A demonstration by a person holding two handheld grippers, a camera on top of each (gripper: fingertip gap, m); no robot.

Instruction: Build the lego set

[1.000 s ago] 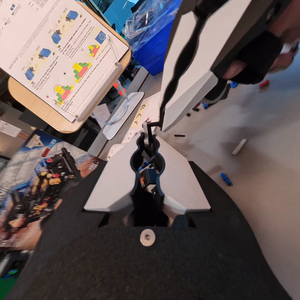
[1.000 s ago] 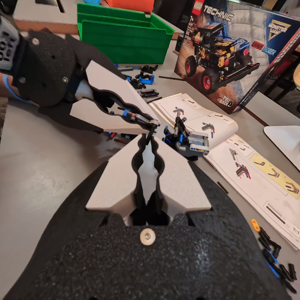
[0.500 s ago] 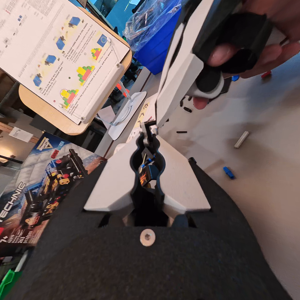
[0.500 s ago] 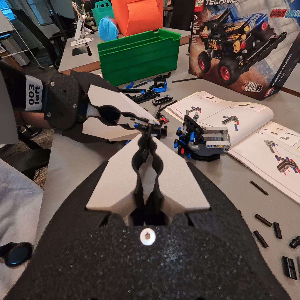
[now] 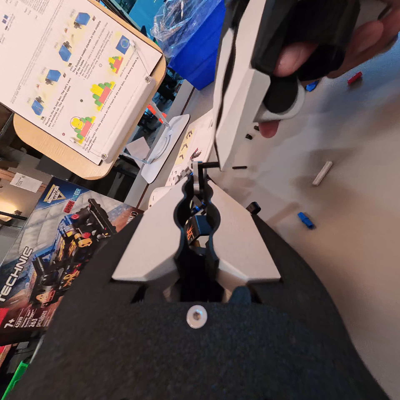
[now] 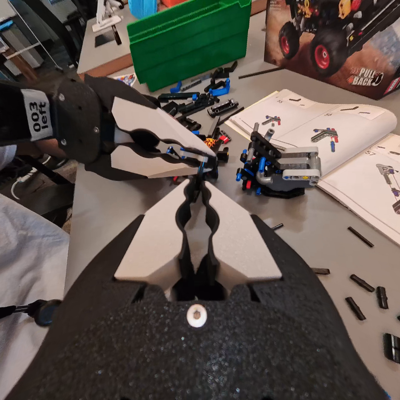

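Left jaws: the left gripper point(image 5: 198, 184) is pinched on a small sub-assembly of black, grey and blue lego pieces with a flame sticker point(image 5: 195, 225), which runs down the channel between the white fingers; a light grey lever end point(image 5: 196, 173) pokes out past the tips.

Right jaws: the right gripper point(image 6: 195, 184) is pressed together on a thin black pin or axle point(image 5: 211, 163) (its exact type is too small to tell), gripped at the very tips.

Why held so: the left gripper seems to serve as a vise, steadying the sub-assembly in the air, while the right brings the pin in crosswise at the grey lever's hole. The two sets of tips meet almost at right angles, touching or nearly so.

Step in hand: judged as seating the pin into the held piece; whether it is fully home cannot be told.

Just beyond: the larger partly built grey and black chassis with blue pins point(image 6: 279, 168) sits on the grey tabletop point(image 6: 108, 216), beside the open white instruction booklet point(image 6: 324, 121) (kept within sight for reference).

Farther out: loose black and blue parts point(image 6: 201, 101) lie before a green plastic bin point(image 6: 188, 41); the printed set box showing a truck point(image 6: 335, 43) stands at the far right.

Risk: a slim pin held only at the tips could twist or slip.
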